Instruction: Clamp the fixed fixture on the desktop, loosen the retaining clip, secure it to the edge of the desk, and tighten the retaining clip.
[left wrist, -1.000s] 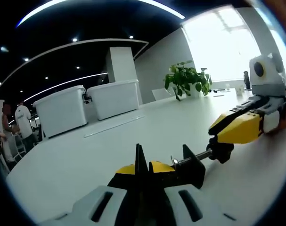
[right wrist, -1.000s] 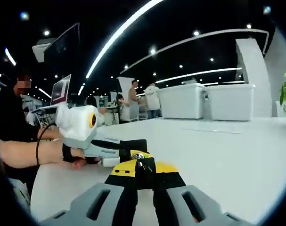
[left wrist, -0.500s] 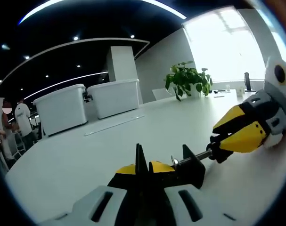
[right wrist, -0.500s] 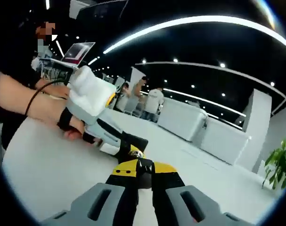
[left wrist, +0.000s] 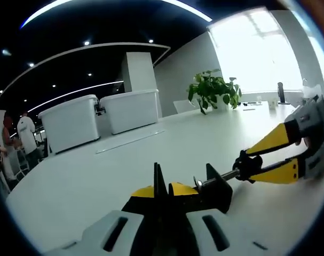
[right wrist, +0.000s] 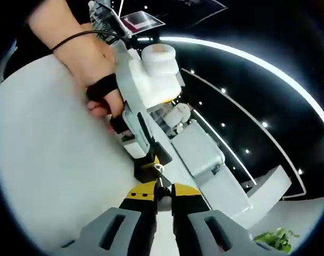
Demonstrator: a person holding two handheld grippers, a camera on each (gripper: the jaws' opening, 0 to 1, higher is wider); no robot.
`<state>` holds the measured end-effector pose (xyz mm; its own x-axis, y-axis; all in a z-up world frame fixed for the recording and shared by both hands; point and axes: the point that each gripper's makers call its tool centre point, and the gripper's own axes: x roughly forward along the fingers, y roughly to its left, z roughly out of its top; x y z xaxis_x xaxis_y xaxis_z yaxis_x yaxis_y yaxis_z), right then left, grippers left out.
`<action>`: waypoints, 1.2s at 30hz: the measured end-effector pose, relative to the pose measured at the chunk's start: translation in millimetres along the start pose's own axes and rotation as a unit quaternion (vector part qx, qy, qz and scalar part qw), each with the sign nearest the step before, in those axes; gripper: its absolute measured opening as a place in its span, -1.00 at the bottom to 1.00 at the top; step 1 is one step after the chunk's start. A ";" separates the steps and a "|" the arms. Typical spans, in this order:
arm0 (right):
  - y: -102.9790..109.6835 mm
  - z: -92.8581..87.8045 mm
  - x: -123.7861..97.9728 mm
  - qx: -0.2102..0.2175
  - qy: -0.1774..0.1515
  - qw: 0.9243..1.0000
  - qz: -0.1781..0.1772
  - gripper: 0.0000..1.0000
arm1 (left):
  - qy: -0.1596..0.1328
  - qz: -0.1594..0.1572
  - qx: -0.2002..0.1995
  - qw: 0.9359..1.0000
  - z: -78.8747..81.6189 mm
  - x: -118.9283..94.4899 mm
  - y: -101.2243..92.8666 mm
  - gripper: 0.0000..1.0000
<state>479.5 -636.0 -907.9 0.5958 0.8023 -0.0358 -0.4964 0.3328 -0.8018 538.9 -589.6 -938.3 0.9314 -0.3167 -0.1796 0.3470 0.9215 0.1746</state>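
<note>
On the white desk [left wrist: 87, 176] the black clamp [left wrist: 212, 186] stands pinched in the closed left gripper [left wrist: 160, 196]. Its screw knob [left wrist: 248, 166] sits nipped between the right gripper's [left wrist: 274, 157] yellow tips. Loosening calls for steady turns about the screw's axis while the left holds firm.
</note>
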 end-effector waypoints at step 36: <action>-17.8 -26.9 3.2 0.539 0.002 0.838 0.082 -0.66 | 0.000 0.003 0.002 1.000 -0.1 1.7 0.3 -0.86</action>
<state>507.2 -652.7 -909.8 0.4652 0.8799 -0.0966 -0.8522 0.4747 0.2199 540.6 -589.9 -938.6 0.9332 -0.3120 -0.1786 0.3427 0.9220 0.1801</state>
